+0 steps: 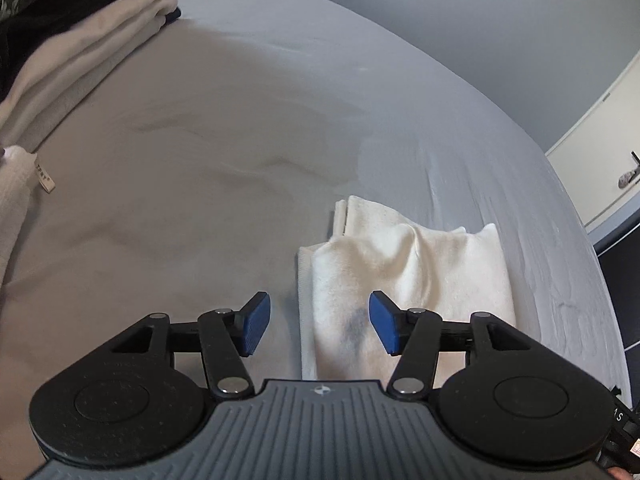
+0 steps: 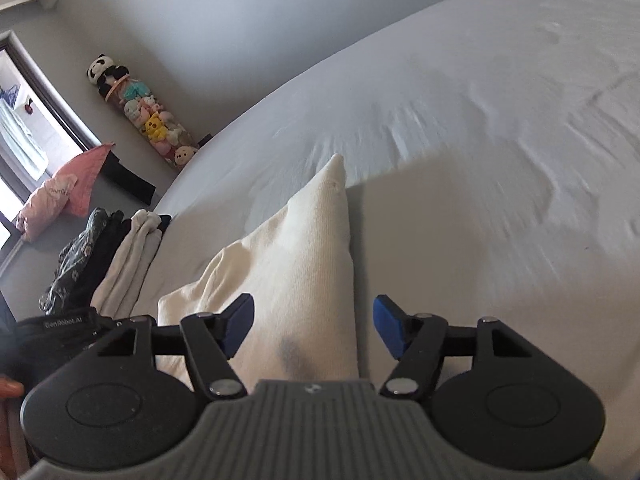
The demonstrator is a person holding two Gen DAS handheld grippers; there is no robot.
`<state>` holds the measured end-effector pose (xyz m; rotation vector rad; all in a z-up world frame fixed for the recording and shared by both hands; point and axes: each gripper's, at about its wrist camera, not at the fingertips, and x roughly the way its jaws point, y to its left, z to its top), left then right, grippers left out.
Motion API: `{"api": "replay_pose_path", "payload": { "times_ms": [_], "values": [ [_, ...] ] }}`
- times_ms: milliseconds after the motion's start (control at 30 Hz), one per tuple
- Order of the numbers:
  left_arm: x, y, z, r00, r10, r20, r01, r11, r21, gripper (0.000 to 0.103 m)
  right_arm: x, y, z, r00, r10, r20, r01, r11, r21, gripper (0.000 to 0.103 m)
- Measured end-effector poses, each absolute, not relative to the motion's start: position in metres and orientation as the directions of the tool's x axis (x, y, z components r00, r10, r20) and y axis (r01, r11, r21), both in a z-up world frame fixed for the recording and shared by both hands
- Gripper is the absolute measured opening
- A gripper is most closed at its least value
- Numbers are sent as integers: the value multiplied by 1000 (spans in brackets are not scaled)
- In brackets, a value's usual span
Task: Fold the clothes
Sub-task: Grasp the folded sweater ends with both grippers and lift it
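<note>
Your folded cream knit garment (image 1: pixel 404 276) lies on the grey bed sheet (image 1: pixel 224 152), below and between your two open grippers. The stack of folded white and dark clothes (image 1: pixel 80 40) sits well apart, toward the bed's far left edge.

cream garment (image 1: pixel 404 276) | folded, rumpled | flat on grey bed (image 1: pixel 240 160)

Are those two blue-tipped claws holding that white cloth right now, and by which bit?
Nothing is held. The left gripper and right gripper are both open above the folded white garment.
</note>
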<state>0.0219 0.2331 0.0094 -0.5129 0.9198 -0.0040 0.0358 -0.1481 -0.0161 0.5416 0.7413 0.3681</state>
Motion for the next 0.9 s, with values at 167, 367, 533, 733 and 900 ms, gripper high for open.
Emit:
{"api": "replay_pose_path", "payload": {
  "times_ms": [167, 367, 533, 733, 900],
  "values": [
    [45, 237, -6, 591, -276, -758, -200, 860, -470, 64, 67, -149, -27, 670, 514, -536, -102, 779, 619, 69],
    [65, 230, -21, 566, -313, -763, -142, 874, -464, 69, 96, -154, -41, 637, 561, -529, -94, 737, 669, 69],
    [76, 230, -27, 566, -343, -749, -105, 871, -479, 74, 115, -155, -53, 614, 599, -514, -76, 693, 717, 69],
    [82, 224, -27, 573, -347, -742, -67, 883, -465, 77, 129, -147, -57, 596, 623, -506, -110, 688, 717, 61],
    [82, 220, -29, 582, -339, -739, -61, 888, -456, 66, 137, -138, -61, 583, 635, -507, -130, 689, 713, 44]
  ]
}}
